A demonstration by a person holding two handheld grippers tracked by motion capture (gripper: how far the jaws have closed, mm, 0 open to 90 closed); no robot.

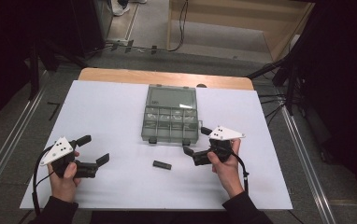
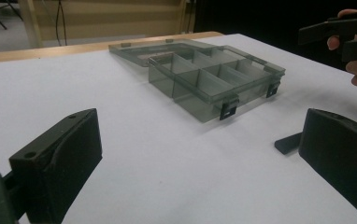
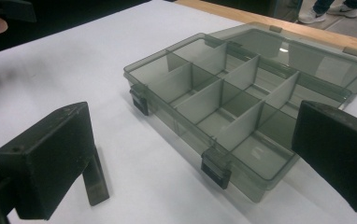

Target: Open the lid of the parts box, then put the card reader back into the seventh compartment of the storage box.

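Observation:
A clear grey compartment box lies mid-table with its lid folded flat behind it; every compartment I can see is empty. A small black bar rests on the white sheet in front of the box. My left gripper is open near the front left, holding nothing. My right gripper is open just right of the box's front corner. The left gripper view has the box ahead and the bar beside the right jaw. In the right gripper view, the box is close and the bar lies by the left jaw.
A white sheet covers the wooden table, whose bare edge shows at the back. Dark stands and cables flank both sides. The other gripper and its hand appear far right in the left gripper view.

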